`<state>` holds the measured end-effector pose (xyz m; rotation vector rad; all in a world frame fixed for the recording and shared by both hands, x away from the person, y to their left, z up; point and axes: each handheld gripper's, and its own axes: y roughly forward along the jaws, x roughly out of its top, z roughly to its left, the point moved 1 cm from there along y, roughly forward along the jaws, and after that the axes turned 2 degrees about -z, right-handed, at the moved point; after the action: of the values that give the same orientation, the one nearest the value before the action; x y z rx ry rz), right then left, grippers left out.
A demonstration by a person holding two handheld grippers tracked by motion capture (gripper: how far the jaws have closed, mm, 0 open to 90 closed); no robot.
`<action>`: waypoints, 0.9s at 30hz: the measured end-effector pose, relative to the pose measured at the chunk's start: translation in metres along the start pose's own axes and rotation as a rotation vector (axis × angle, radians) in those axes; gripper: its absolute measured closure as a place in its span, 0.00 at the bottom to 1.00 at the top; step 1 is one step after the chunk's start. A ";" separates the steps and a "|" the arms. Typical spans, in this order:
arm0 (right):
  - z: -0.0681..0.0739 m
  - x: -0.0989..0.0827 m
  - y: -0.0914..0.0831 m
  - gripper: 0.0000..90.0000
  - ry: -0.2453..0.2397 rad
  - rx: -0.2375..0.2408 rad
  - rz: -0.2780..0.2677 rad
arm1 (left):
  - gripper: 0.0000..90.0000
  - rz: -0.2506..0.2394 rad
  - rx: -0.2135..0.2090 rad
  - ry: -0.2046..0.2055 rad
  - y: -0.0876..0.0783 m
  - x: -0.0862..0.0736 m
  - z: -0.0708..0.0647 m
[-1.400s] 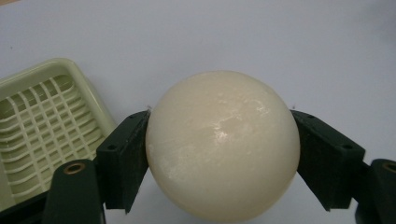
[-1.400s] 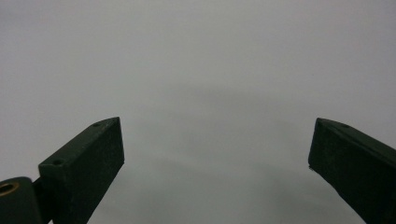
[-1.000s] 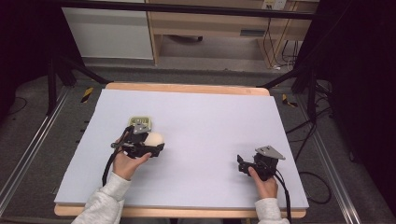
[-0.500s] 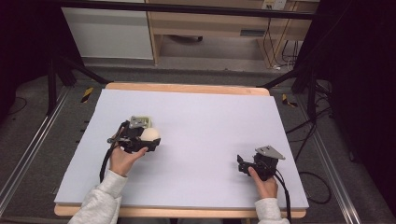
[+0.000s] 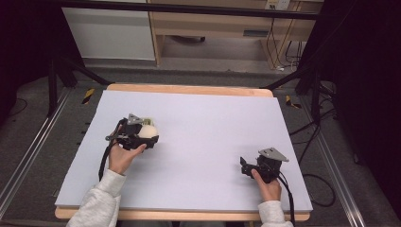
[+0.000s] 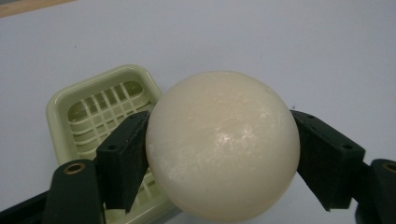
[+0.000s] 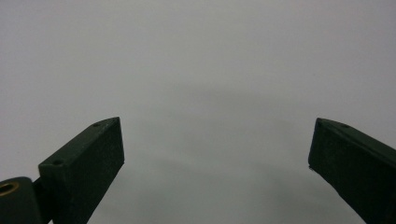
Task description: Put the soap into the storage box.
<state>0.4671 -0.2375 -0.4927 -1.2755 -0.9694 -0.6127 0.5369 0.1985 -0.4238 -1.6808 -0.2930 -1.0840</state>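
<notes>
A cream-coloured ball (image 6: 223, 145) is clamped between the two black jaws of the left gripper (image 5: 140, 135), one jaw pressed against each side of it, as is seen in the left gripper view. Behind and below the ball, at the left of that view, a pale green slatted tray (image 6: 95, 122) lies on the desk (image 5: 213, 127); its grid floor is seen to be bare. In the high view the ball (image 5: 149, 131) is found at the left of the frame, just to the right of the tray (image 5: 147, 120), of which little is seen behind the gripper.

The grasp is judged to be done: the ball is held firmly. Whether it is raised off the desk or resting on it cannot be told. What is judged to be left is the setting of the ball into the tray, or its carrying elsewhere, followed by the release; which of the two is meant cannot be told from the pictures.

The right gripper (image 5: 250, 168) is held low over the desk at the lower right of the high view, well apart from the ball. Its jaws are spread wide with nothing between them, and only bare desk surface (image 7: 210, 70) lies ahead of it.
</notes>
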 end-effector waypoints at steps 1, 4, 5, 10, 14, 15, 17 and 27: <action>0.000 0.000 0.000 0.04 0.000 0.000 0.000 | 0.27 -0.001 0.000 -0.004 0.001 0.000 0.001; 0.000 0.000 0.000 0.04 0.002 0.002 0.003 | 0.27 -0.003 0.003 -0.005 0.002 0.003 0.004; 0.000 0.000 0.000 0.04 0.001 0.000 0.001 | 0.27 -0.003 0.003 -0.007 0.002 0.003 0.005; 0.000 0.000 0.000 0.04 0.002 -0.001 0.001 | 0.27 -0.011 0.007 -0.018 0.003 0.005 0.011; 0.000 0.000 0.000 0.04 0.002 0.000 0.001 | 0.27 -0.003 0.017 -0.024 0.007 0.004 0.016; 0.000 0.000 0.000 0.04 0.002 0.000 0.001 | 0.27 0.000 0.018 -0.027 0.008 0.004 0.017; 0.000 0.000 0.000 0.04 0.002 -0.002 0.001 | 0.27 0.000 0.022 -0.028 0.010 0.004 0.020; 0.000 0.000 0.000 0.04 0.000 -0.001 0.001 | 0.27 0.008 0.038 -0.045 0.012 0.003 0.032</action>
<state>0.4672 -0.2375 -0.4928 -1.2770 -0.9690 -0.6124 0.5626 0.2202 -0.4299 -1.6730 -0.3333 -1.0304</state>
